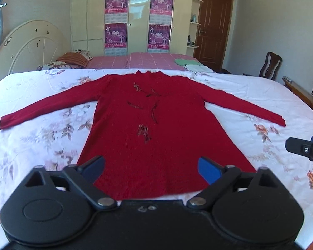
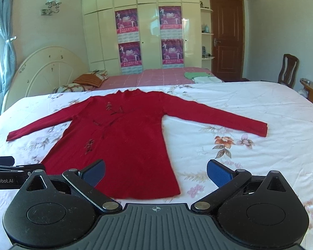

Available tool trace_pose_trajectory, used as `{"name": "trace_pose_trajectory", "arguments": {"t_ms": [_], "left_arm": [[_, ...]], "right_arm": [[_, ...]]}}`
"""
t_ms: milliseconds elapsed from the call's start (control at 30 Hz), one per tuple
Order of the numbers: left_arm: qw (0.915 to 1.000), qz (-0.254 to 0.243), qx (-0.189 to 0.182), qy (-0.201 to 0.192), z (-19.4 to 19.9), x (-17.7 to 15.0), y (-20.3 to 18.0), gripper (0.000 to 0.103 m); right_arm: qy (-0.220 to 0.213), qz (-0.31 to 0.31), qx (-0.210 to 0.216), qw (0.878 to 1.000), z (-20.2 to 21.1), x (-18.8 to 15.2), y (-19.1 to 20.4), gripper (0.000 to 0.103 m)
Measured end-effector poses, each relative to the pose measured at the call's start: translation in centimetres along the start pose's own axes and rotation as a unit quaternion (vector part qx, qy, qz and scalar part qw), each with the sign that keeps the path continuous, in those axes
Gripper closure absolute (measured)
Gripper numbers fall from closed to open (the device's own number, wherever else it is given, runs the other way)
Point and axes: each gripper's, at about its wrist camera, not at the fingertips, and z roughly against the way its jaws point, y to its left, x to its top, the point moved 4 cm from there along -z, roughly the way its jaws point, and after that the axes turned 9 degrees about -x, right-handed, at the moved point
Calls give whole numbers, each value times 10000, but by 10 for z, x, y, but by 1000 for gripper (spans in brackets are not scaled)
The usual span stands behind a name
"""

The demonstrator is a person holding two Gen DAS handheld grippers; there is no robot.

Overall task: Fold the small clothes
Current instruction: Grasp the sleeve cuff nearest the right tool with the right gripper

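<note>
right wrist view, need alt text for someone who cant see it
A red long-sleeved sweater lies flat, sleeves spread, on a floral bedsheet. The right gripper hangs open and empty over its hem, with the left gripper at the left edge. Behind stand a pink bed, a cream wardrobe with posters and a brown door.

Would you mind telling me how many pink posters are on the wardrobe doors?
4. Upper left poster, lower left poster, upper right poster, lower right poster, two stacked on each of two doors of the cream wardrobe. None seems hidden.
</note>
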Motion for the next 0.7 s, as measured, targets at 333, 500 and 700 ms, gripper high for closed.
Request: {"name": "trace_pose_trajectory", "arguments": {"t_ms": [333,500,700], "left_arm": [[9999,95,-110,-77,-76,45,21,11],[9998,210,-69,18,-120,57,26,12],[9991,203,-39,360,-171,61,26,8]], "right_arm": [[387,-720,-249,9963,-79,27,-49,47],[514,-1586,-298,9856,-138,43,-99,47],[609,-2851,-533,9551,-203,45,-166,47]]}}
